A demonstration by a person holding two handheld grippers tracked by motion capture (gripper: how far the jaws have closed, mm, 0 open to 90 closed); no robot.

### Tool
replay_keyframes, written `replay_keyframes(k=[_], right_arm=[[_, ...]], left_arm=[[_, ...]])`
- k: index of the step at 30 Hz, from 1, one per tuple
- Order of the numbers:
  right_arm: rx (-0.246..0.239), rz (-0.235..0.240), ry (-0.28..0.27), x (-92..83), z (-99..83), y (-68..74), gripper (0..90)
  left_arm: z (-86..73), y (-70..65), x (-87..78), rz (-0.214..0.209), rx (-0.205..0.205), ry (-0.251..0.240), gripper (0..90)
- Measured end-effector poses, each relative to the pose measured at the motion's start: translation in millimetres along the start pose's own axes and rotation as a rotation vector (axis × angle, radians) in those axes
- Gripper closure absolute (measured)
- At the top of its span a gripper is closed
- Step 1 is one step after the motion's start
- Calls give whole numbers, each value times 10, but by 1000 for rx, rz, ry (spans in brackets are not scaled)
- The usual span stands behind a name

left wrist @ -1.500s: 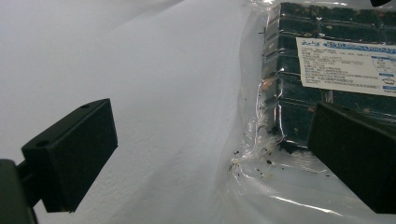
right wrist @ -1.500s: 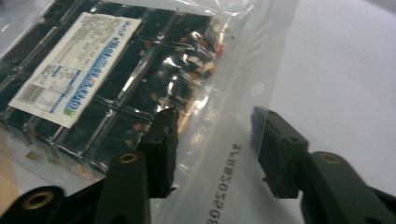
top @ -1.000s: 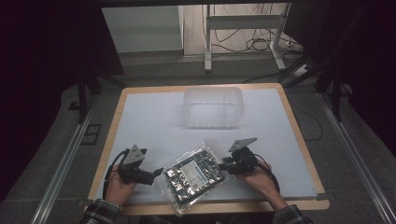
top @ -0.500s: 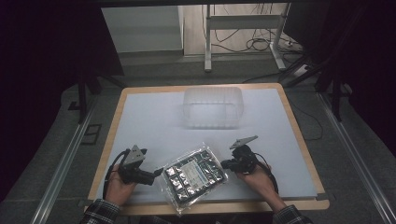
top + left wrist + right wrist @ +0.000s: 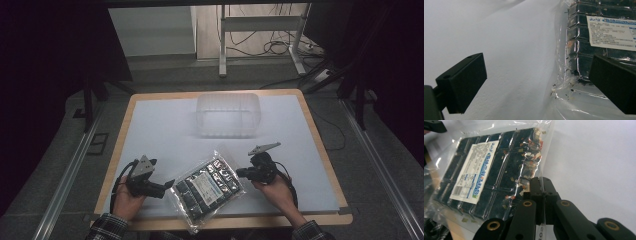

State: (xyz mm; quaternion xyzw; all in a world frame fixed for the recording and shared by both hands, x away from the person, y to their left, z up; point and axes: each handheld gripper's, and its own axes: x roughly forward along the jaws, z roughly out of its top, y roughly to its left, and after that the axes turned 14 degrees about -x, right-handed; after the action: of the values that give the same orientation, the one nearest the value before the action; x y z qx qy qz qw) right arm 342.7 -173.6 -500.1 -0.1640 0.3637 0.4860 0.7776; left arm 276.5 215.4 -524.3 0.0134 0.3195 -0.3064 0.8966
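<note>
Where the high view looks down on the white counter, a clear packet of dark blocks lies near its front edge, between the left tongs and the right tongs. A clear plastic box stands farther back, faint and hard to make out.

From the left gripper view, those tongs stand wide apart, one jaw hiding part of the packet, which is cut off at the right.

From the right gripper view, the tongs are clamped on the edge of the packet.
</note>
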Motion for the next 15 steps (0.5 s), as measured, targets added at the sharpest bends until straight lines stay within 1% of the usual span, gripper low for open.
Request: replay_keyframes(k=[4,6,8,9,11,15], right_arm=[[-6,7,-27,-92,64,33,889],[-28,10,-33,-149,102,51,889],[-30,11,-36,-179,122,60,890],[-37,13,-44,-233,154,62,890],[-30,21,-55,-282,189,68,890],[-44,37,-76,-366,273,83,890]], left_arm=[[1,-7,0,2,5,0,15],[2,-12,2,4,8,2,15],[2,-15,3,5,7,3,15],[3,-17,0,9,7,2,15],[3,-20,-4,9,4,-1,14],[7,-21,-14,9,5,-9,14]])
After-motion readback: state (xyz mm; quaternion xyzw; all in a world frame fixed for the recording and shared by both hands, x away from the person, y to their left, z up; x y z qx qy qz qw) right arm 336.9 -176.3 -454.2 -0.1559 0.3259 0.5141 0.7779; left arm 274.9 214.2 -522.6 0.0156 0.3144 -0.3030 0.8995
